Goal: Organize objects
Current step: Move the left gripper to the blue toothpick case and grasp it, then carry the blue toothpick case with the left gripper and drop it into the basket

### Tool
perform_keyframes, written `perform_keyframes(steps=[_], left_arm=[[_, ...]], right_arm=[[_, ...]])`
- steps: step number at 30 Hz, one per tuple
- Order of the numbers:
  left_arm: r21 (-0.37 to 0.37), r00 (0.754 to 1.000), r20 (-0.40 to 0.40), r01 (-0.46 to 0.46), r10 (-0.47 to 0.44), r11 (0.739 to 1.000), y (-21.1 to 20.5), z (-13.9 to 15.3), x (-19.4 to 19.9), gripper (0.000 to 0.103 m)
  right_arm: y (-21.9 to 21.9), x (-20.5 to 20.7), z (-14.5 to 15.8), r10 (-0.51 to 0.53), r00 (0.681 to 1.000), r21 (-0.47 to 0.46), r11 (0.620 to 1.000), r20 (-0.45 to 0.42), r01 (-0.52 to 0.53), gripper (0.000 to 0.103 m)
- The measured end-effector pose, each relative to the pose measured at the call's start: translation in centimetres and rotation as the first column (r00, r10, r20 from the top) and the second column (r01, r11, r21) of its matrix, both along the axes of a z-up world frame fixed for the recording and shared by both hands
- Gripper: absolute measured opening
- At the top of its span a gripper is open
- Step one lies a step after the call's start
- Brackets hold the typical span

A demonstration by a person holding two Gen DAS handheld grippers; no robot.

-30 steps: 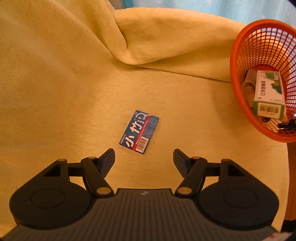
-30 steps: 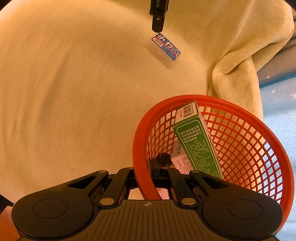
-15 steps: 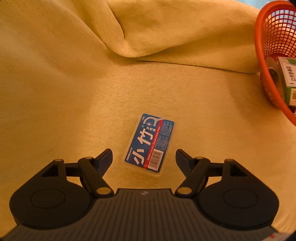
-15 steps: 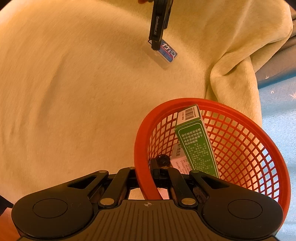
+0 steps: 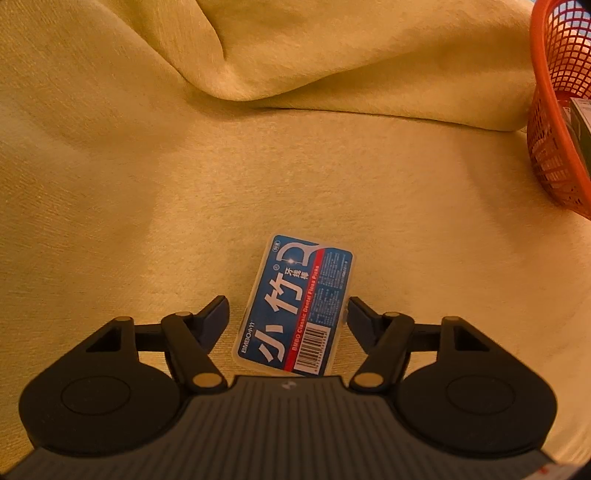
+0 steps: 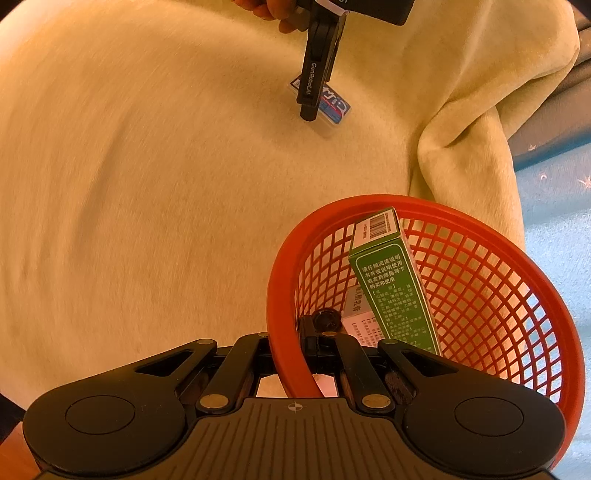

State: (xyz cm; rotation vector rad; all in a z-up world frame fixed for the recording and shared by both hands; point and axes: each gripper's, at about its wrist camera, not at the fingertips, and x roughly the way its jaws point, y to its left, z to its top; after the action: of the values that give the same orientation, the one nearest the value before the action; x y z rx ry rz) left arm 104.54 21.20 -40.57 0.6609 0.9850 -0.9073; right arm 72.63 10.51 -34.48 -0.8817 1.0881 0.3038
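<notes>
A flat blue floss-pick box (image 5: 295, 306) with white characters and a barcode lies on the yellow blanket. My left gripper (image 5: 287, 308) is open and low over it, one finger on each side of the box, with small gaps. In the right wrist view the same floss-pick box (image 6: 334, 105) shows partly behind the left gripper (image 6: 308, 110), held by a person's hand (image 6: 269, 9). My right gripper (image 6: 297, 339) is shut on the near rim of the orange mesh basket (image 6: 480, 295). A green carton (image 6: 395, 280) leans inside it.
The yellow blanket (image 5: 147, 147) covers the surface and rises in a thick fold (image 5: 295, 55) behind the box. The orange basket (image 5: 554, 110) sits at the right edge of the left wrist view. Blue floor (image 6: 554, 203) lies beyond the blanket.
My left gripper has moved forward and down, so the floss-pick box now lies between its open fingers. The basket has slid out toward the right of its view. My right gripper keeps its hold.
</notes>
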Motion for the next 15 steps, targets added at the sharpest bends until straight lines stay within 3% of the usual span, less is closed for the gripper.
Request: perform_keyframes(steps=[4, 15], left_arm=[[0.008, 1.0, -0.009, 0.002, -0.002, 1.0, 0.1, 0.0, -0.1, 0.058], [-0.01, 0.999, -0.047, 0.006, -0.006, 1.0, 0.9, 1.7, -1.7, 0.057]], right_arm=[[0.0, 0.0, 0.0, -0.003, 1.0, 0.001, 1.0, -0.001, 0.003, 0.0], [0.0, 0.2, 0.1, -0.001, 1.0, -0.002, 1.0, -0.004, 0.001, 0.0]])
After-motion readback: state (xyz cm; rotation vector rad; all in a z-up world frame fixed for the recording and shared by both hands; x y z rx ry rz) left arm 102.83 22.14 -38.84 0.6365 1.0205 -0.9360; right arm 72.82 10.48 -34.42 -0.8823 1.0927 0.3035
